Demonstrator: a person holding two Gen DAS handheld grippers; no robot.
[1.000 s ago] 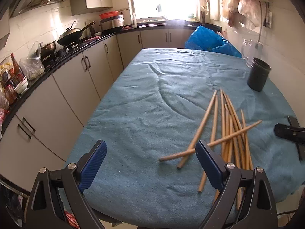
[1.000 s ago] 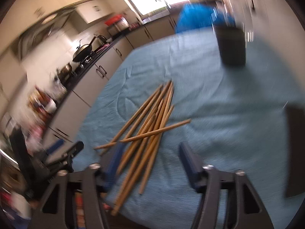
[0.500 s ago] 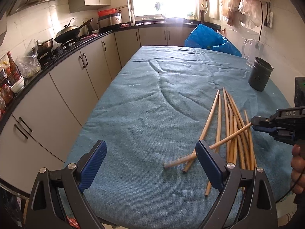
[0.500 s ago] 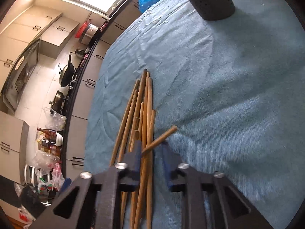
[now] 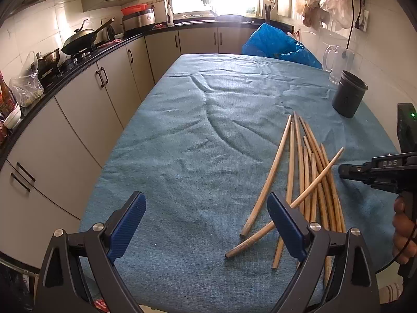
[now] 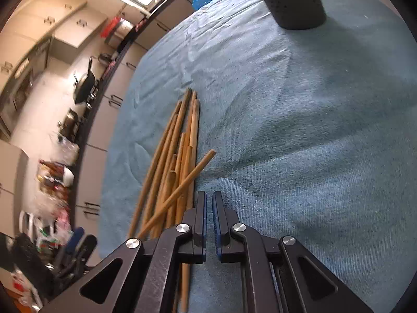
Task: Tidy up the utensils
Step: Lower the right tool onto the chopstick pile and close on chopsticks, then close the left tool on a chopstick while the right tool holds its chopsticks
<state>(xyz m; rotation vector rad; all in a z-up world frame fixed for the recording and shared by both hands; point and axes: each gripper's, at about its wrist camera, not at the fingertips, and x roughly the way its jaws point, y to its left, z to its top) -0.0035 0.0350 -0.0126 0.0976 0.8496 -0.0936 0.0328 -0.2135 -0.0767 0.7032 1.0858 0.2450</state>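
Left view: looking down and far along the blue table (image 5: 208, 143) from its near end.
Right view: sitting low and close, tilting.
Both are seeing: the chopsticks (image 5: 307, 177) (image 6: 177, 161), the black cup (image 5: 350, 96) (image 6: 294, 2).

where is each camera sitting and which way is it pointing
Left wrist: rides the left gripper, angled down along the blue-clothed table towards the window; its open blue fingers show, plus the right gripper and a hand.
Right wrist: rides the right gripper, tilted down over the cloth; its fingers are shut with nothing between them.
Shared: the chopsticks and black holder cup.
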